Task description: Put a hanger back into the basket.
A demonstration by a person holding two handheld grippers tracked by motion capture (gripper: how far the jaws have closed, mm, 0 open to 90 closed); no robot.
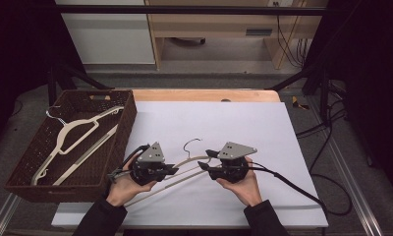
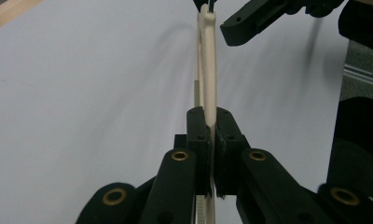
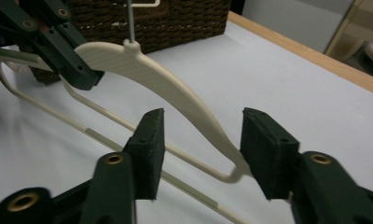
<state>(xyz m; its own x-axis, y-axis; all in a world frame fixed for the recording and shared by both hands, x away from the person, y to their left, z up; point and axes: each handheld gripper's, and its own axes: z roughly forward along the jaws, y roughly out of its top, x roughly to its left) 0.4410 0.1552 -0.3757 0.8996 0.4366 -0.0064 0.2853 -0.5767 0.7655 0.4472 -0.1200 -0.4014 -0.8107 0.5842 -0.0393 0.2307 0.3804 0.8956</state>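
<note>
A cream hanger (image 1: pixel 188 161) with a metal hook lies across the white sheet (image 1: pixel 224 123) between both hands. My left gripper (image 1: pixel 174 169) is shut on one of the hanger's arms; in the left gripper view the pads (image 2: pixel 211 123) press flat on the thin cream hanger (image 2: pixel 208 56). My right gripper (image 1: pixel 207 161) stands open around the other arm. In the right gripper view the hanger (image 3: pixel 175 88) runs between the spread jaws (image 3: pixel 201 140), close to the right pad, and the left gripper (image 3: pixel 77 70) clamps it farther off.
A brown woven basket (image 1: pixel 126 128) stands at the left of the table with two more cream hangers (image 1: pixel 74 135) in it. Its wall (image 3: pixel 175 23) shows behind the held hanger. The table's wooden edge (image 1: pixel 204 94) runs along the back. Cables trail off to the right.
</note>
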